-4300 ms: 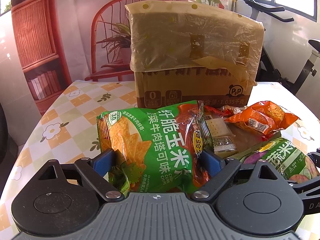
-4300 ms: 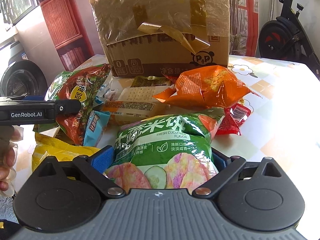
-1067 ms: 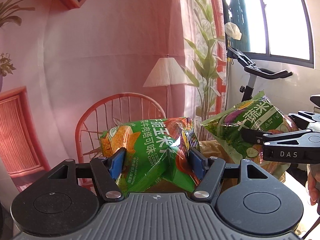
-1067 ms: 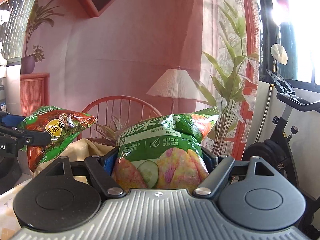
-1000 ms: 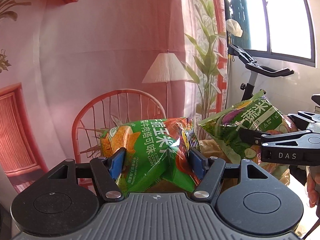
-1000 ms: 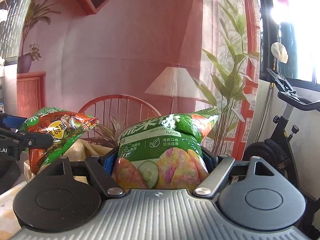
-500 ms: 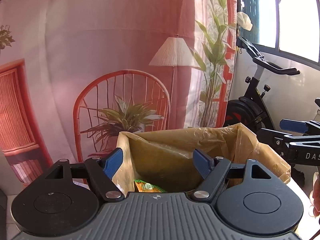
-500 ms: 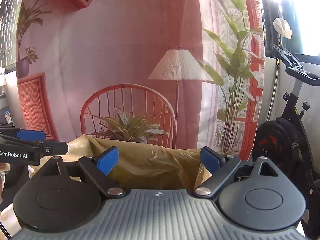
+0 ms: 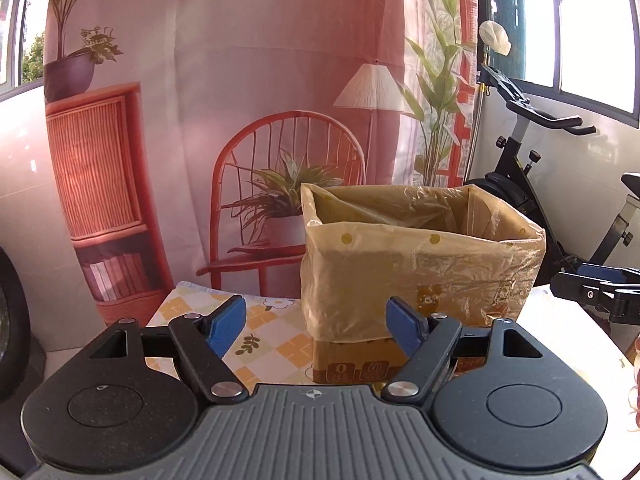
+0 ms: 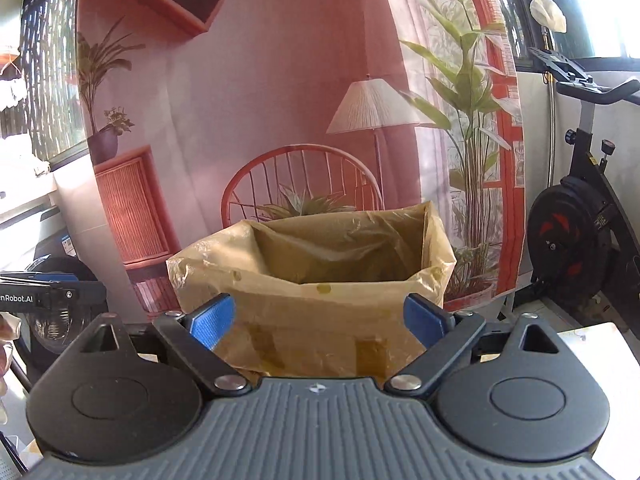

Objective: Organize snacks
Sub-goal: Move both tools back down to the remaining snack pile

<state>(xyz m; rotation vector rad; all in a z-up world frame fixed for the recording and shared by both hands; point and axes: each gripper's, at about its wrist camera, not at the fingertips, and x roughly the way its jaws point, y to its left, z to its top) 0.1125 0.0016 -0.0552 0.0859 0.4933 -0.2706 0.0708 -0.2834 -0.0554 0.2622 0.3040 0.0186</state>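
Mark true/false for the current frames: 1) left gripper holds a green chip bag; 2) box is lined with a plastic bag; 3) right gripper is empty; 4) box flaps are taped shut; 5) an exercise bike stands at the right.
1) False: the left gripper is open with nothing between its fingers.
2) True: a plastic liner drapes over the cardboard box.
3) True: the right gripper holds nothing.
4) False: the box top is open.
5) True: the exercise bike stands at the right.

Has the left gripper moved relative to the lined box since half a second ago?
Yes. The left gripper has backed away: the lined box now looks smaller, its outer front wall visible beyond the open fingertips.
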